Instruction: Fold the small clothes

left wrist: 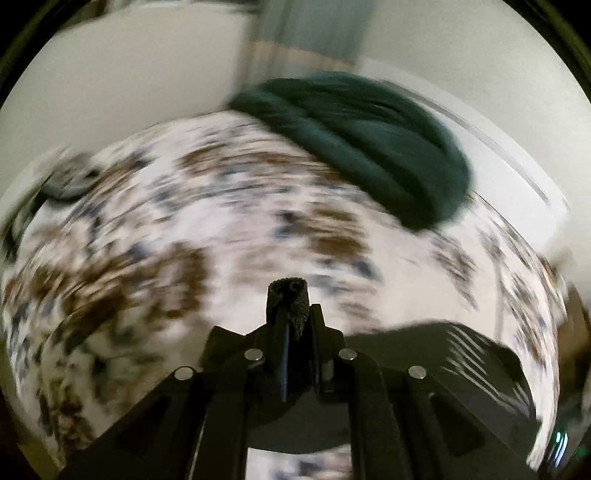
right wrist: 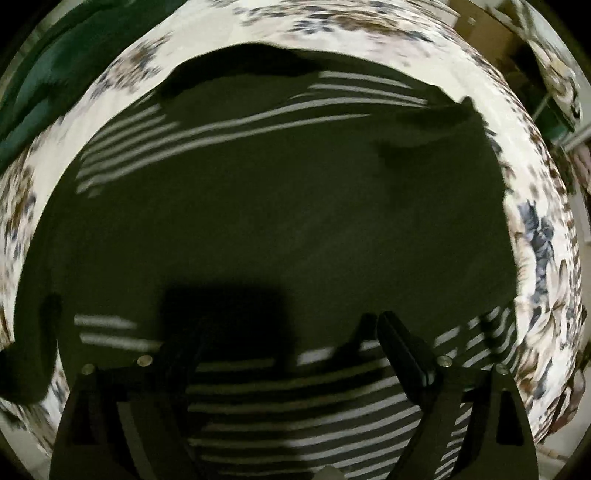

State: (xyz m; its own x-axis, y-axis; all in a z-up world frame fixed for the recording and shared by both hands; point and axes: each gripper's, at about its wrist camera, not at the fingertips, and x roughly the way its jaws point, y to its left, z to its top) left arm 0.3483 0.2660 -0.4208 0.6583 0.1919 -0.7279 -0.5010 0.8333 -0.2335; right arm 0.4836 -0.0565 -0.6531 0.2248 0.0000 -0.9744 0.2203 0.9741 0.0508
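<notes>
A dark garment with white stripes [right wrist: 277, 206] lies spread flat on the floral bedsheet [right wrist: 539, 236] and fills most of the right wrist view. My right gripper [right wrist: 288, 328] hangs just above it and points steeply down. It is open wide, with nothing between its fingers. The left wrist view shows a corner of the same striped garment [left wrist: 461, 354] at the lower right. My left gripper [left wrist: 288, 291] is shut with nothing in it, raised over the bare sheet [left wrist: 221, 229]. A dark green bundle of cloth [left wrist: 362, 147] lies beyond it near the bed's far edge. That view is blurred.
The dark green cloth [right wrist: 44, 85] also shows at the top left of the right wrist view. A grey object [left wrist: 66, 181] lies at the sheet's left edge. White walls [left wrist: 129, 74] rise behind the bed. Brown furniture [right wrist: 491, 33] stands past the bed's right side.
</notes>
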